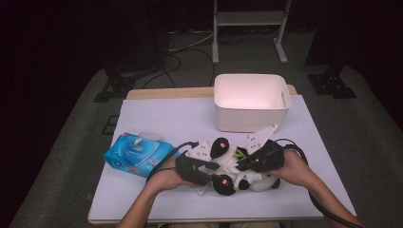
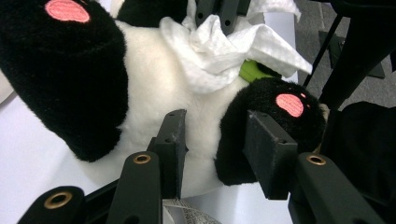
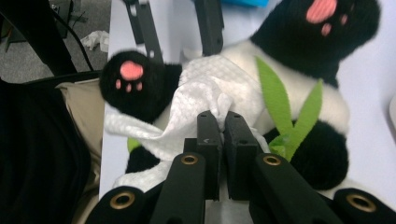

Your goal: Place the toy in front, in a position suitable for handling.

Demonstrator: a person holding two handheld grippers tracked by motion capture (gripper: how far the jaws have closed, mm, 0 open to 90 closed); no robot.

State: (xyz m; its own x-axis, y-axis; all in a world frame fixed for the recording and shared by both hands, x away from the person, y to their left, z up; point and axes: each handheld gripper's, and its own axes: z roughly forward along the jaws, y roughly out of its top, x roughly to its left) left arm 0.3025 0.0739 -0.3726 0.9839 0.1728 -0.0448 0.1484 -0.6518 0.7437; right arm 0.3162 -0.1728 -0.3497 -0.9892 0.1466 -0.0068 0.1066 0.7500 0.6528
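Currently our left gripper [image 2: 212, 144] clamps the plush panda [image 2: 154, 88] by a black leg; right gripper [image 3: 223, 135] pinches the white wipe [image 3: 201, 93] on its belly.

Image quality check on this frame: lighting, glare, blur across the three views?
High view: dim room, dark surround, the white bin glows pinkish and overexposed, the panda toy looks soft. Left gripper view: evenly lit, the wet wipe sharp, jaws near the lens slightly soft. Right gripper view: mild blur overall, the right gripper clearer than the background, no hard glare.
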